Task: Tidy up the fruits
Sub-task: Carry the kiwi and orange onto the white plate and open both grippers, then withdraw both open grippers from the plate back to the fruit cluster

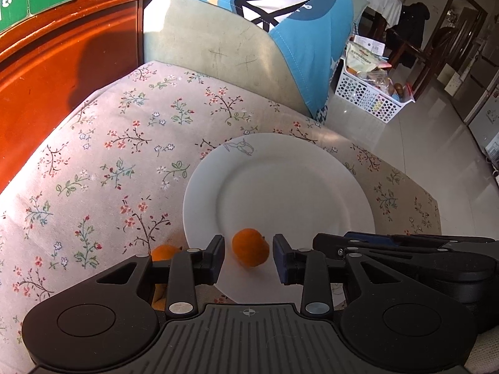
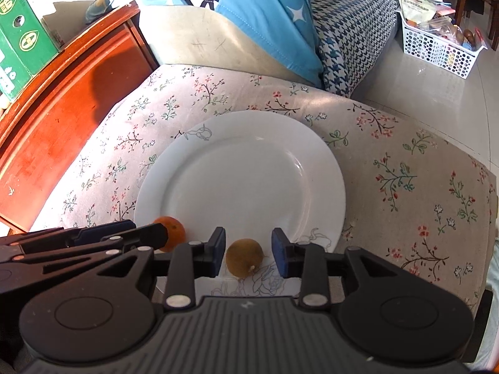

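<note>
Between our left gripper's [image 1: 248,257] parted fingers sits an orange fruit [image 1: 250,251] on the near rim of the white plate [image 1: 280,168], with clear gaps on both sides, so nothing is gripped. Our right gripper [image 2: 248,254] likewise stands open around a brownish round fruit [image 2: 244,258] on the plate's near rim, not touching it. We see another orange fruit [image 1: 163,252] just off the plate's left edge on the floral cushion [image 1: 109,155].
</note>
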A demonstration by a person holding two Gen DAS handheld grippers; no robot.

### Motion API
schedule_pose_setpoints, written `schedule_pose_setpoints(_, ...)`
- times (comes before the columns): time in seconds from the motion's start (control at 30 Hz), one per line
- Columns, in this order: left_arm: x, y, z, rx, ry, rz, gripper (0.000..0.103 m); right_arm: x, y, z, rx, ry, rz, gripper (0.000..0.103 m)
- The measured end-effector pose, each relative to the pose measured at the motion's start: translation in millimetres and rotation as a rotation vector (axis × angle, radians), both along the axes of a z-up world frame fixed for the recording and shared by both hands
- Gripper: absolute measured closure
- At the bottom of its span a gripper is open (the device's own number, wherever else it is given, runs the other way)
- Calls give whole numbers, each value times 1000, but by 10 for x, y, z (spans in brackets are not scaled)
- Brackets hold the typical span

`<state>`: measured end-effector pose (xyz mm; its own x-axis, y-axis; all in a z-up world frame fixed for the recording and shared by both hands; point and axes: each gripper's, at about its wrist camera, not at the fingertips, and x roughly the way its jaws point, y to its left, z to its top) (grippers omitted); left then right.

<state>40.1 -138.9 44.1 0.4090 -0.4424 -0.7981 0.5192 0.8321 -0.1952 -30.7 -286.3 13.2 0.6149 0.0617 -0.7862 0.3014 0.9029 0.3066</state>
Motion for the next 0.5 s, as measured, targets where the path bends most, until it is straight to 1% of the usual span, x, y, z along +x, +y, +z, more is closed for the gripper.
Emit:
schedule_pose_setpoints(0.03, 0, -2, 36, 4, -10, 2, 63, -8, -11, 15, 7, -8, -4, 68)
schedule_pose_setpoints(0.07, -10, 7, 70, 3, -23, 4, 61, -15, -21, 25, 12, -13, -7, 67)
schedule_pose_setpoints(0.13, -21, 46, 131, -4, -40, 12, 50, -27, -64, 66, 37, -29, -16, 62)
schedule_pose_setpoints(0.2, -16, 95, 188, -14, -41, 30, 45, -53, -95, 103, 58, -47, -23, 60)
schedule_pose_setpoints(0.3, -17, 171, 254, -24, -43, 44, 44, -79, -105, 154, 76, -67, -25, 57)
schedule_pose_setpoints(0.4, -20, 257, 284, -8, -38, 60, 41, -97, -59, 182, 83, -70, -12, 56)
schedule_pose_setpoints(0.5, -18, 371, 277, -1, -23, 85, 41, -113, 36, 218, 70, -75, 21, 56)
